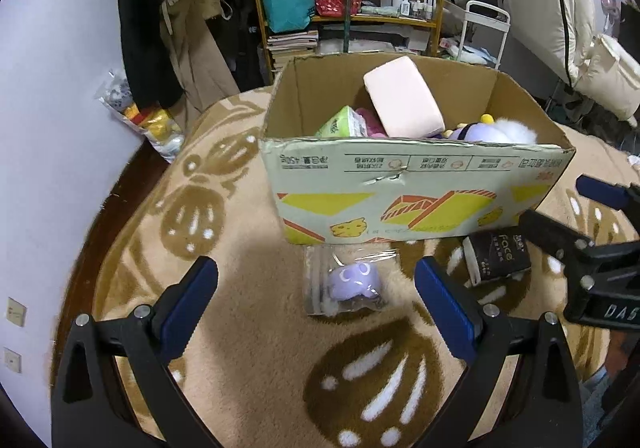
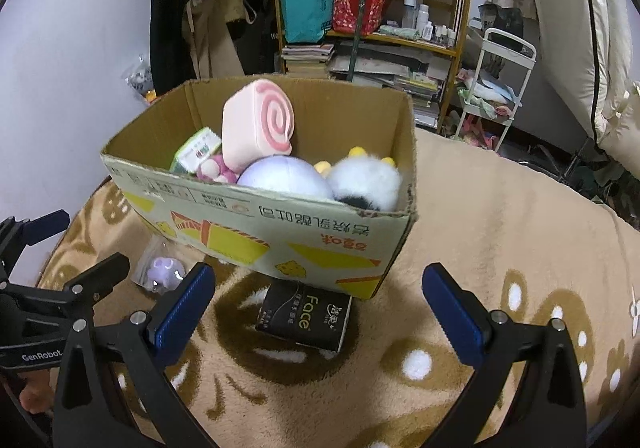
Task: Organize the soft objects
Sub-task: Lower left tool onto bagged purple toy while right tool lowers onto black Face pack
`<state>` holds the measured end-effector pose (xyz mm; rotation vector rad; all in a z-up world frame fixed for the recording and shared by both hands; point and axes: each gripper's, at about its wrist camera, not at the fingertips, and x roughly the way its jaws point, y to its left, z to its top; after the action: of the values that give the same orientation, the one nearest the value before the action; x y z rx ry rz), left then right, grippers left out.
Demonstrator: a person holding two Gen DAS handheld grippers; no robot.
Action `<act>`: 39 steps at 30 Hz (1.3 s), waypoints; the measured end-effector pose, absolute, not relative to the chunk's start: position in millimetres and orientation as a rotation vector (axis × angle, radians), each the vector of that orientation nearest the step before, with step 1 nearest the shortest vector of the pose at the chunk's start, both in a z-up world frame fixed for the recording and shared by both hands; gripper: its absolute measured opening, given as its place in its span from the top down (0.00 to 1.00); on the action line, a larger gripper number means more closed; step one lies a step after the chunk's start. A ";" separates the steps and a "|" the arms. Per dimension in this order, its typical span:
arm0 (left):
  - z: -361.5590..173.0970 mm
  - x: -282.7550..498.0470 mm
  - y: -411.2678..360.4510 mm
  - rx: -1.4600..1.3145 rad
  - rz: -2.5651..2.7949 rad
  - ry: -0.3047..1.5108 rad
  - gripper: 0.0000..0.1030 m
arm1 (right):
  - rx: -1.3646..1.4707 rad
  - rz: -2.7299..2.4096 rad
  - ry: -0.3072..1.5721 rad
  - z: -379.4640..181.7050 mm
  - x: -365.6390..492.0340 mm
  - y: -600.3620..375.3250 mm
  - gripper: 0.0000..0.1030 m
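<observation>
Nearing finish: cardboard box (image 2: 280,224) holds several plushies; bagged purple toy (image 1: 354,280) and black tissue pack (image 2: 304,318), probably last, wait on blanket (image 2: 500,228); your left gripper (image 1: 316,288) and right gripper (image 2: 318,300) both released.

Cardboard box (image 2: 280,232): open, upright on blanket, holding pink swirl cushion (image 2: 258,126), plushes | bagged purple plush (image 1: 354,280): flat before box | black tissue pack (image 2: 306,316): touching box front

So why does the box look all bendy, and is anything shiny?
Left wrist view: the fisheye lens curves the cardboard box, and light glints on the purple toy's plastic bag. Right wrist view: the box's edges bow too, and the black tissue pack sits in its shadow.
</observation>
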<state>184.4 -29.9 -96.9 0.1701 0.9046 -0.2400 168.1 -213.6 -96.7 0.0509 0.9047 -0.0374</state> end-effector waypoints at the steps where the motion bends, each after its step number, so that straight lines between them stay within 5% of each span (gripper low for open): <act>1: -98.7 186.6 -29.8 0.157 -0.250 0.909 0.05 | 0.047 -0.037 0.910 -98.4 169.4 -213.0 0.00; 39: -146.4 222.6 -42.6 0.085 -0.291 1.083 0.05 | -0.022 0.001 1.118 -166.3 195.0 -199.6 0.00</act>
<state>222.6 -42.6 -146.4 0.0855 1.0834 -0.2913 195.1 -199.6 -166.3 -0.0223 1.1179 0.0007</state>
